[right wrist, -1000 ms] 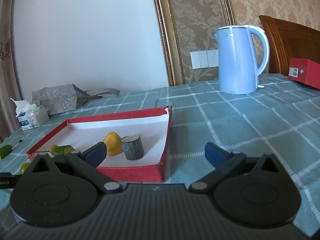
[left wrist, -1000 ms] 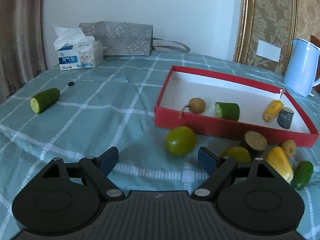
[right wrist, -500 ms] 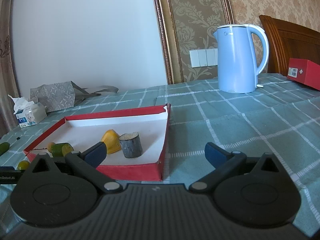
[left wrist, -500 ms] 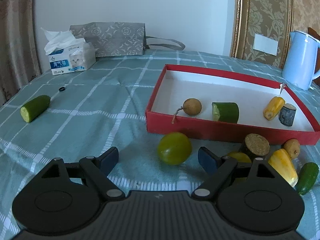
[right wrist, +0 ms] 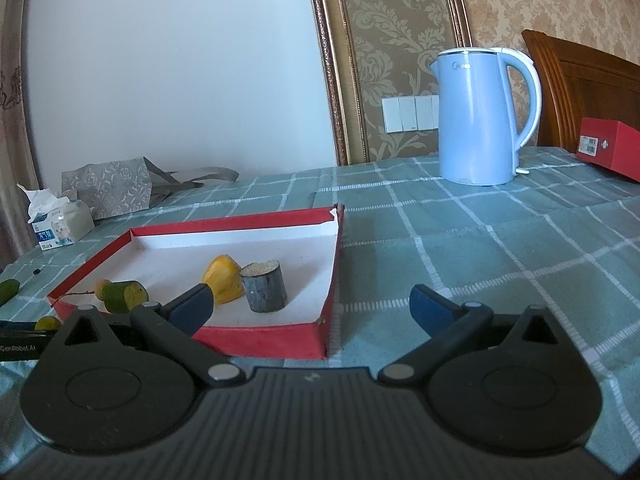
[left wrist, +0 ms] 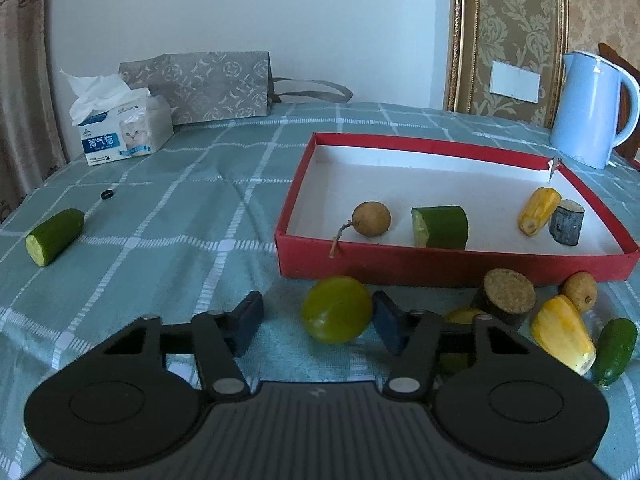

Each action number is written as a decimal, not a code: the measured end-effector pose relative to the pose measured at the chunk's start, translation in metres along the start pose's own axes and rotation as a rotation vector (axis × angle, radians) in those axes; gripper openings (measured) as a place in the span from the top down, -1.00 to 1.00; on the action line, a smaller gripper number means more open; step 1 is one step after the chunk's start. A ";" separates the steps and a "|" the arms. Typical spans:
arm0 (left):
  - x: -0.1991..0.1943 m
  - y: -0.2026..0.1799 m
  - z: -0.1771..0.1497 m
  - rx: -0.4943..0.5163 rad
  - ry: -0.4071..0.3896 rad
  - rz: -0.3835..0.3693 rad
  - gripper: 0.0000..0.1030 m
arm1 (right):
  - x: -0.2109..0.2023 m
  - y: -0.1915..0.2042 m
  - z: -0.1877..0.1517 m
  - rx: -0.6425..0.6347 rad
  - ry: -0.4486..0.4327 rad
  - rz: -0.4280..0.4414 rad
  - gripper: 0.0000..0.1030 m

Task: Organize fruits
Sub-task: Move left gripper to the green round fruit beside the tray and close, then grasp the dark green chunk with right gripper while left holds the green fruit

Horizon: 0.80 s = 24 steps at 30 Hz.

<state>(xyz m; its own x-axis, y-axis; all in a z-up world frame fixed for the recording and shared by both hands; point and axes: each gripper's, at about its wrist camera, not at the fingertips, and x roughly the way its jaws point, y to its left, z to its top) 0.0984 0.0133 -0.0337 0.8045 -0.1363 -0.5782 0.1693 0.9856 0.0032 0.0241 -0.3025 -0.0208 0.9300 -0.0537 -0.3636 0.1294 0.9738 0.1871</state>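
Left tool (left wrist: pixel 316 320) closing around green fruit (left wrist: pixel 336 314).

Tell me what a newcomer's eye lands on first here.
The red tray mid-table, white inside, already holding a few pieces. Just before its near wall, the round green fruit lies between the closing fingers of the left tool. Behind the tray stands a pale blue kettle.

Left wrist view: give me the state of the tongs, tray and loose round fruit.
Left tongs: closing around the green round fruit, left pad not yet touching.
Right tongs: open, empty.
Red tray: open-topped, four pieces inside.
Cucumber piece: lying alone on the cloth.
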 end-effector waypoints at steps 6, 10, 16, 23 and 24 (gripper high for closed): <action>-0.002 0.003 0.000 -0.011 -0.014 -0.017 0.32 | 0.000 0.000 -0.001 -0.001 0.002 0.001 -1.00; -0.004 0.003 0.000 -0.012 -0.020 -0.018 0.37 | 0.001 0.002 0.000 -0.005 0.006 0.001 -1.00; -0.007 0.012 -0.002 -0.070 -0.030 -0.025 0.37 | 0.001 0.001 0.000 -0.005 0.008 0.000 -1.00; -0.008 0.018 -0.003 -0.094 -0.026 -0.035 0.37 | -0.016 0.009 -0.008 -0.076 0.047 0.117 -1.00; -0.008 0.018 -0.003 -0.094 -0.026 -0.035 0.37 | -0.024 0.014 -0.012 -0.129 0.050 0.136 -1.00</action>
<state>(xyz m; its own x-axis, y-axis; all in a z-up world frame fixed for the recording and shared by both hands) 0.0935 0.0321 -0.0315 0.8139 -0.1726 -0.5548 0.1446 0.9850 -0.0943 -0.0001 -0.2846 -0.0206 0.9172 0.0887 -0.3885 -0.0449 0.9917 0.1204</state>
